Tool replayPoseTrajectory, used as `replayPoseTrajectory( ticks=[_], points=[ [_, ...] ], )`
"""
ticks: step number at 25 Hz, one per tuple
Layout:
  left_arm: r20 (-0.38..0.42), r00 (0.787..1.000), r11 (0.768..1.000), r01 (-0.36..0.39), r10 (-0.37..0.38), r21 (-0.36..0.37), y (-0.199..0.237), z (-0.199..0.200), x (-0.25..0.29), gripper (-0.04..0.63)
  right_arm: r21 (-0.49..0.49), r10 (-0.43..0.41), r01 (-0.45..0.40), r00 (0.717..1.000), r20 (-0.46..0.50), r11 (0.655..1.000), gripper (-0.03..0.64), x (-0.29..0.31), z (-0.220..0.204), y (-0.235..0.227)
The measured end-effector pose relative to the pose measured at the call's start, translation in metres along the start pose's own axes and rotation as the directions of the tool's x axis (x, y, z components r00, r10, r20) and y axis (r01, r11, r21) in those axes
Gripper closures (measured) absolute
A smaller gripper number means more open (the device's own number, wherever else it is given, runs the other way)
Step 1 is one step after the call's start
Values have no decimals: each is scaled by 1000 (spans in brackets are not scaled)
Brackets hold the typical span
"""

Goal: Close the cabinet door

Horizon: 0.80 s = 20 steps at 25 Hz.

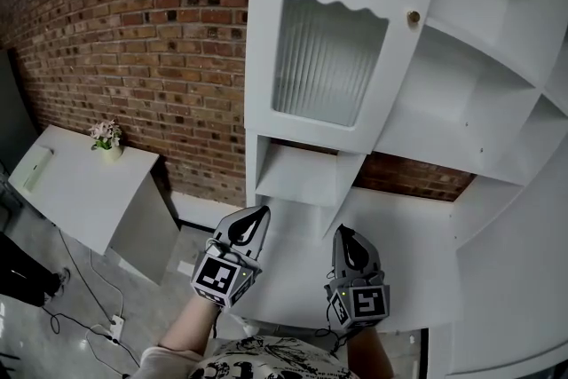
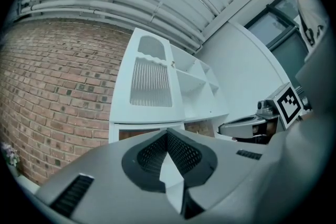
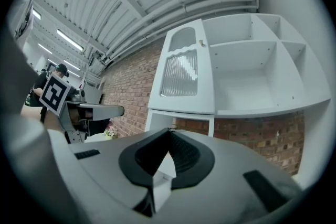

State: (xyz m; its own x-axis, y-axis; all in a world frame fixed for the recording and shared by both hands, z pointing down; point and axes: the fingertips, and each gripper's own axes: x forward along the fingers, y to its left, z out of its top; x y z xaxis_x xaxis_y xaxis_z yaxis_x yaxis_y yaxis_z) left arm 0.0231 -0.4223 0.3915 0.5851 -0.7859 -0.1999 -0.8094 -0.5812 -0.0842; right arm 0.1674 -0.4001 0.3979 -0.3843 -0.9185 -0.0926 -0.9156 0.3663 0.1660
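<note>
**A:** Where is the cabinet door (image 1: 330,40)?

**B:** On the left column of the white cabinet (image 1: 497,129), which hangs on the brick wall (image 1: 133,31). It has a ribbed glass panel (image 1: 327,59) and a small round knob (image 1: 414,17) on its right edge.

**A:** Is it shut?

**B:** In the right gripper view the cabinet door (image 3: 184,73) seems to lie flat across the front. I cannot tell whether a gap remains. The open shelves (image 1: 484,93) to its right are bare, and so is the cubby (image 1: 297,175) just under it.

**A:** And the claws?

**B:** Both are low and well below the door, touching nothing. The left claw (image 1: 258,220) sits at the lower left of the head view and the right claw (image 1: 346,240) is near it on the right. Both point toward the cabinet over the white surface (image 1: 417,231) beneath it.

**A:** Wide or narrow?

**B:** Both are closed and empty. In its own view the left claw (image 2: 168,135) has its tips together with nothing between them. The right claw (image 3: 169,131) looks the same.

**A:** Anything else nearby?

**B:** A low white bench (image 1: 80,191) stands against the wall at the left. A flower pot (image 1: 107,138) sits at its back edge, well apart from the cabinet.
</note>
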Motion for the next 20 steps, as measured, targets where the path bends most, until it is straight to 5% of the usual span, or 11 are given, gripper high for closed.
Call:
replayPoseTrajectory(
  ticks=[20],
  points=[
    [-15,1000,1000,14,-14,0,3,1,8,587,1,21,-21,999,-36,1000,615,12,-13,1]
  ],
)
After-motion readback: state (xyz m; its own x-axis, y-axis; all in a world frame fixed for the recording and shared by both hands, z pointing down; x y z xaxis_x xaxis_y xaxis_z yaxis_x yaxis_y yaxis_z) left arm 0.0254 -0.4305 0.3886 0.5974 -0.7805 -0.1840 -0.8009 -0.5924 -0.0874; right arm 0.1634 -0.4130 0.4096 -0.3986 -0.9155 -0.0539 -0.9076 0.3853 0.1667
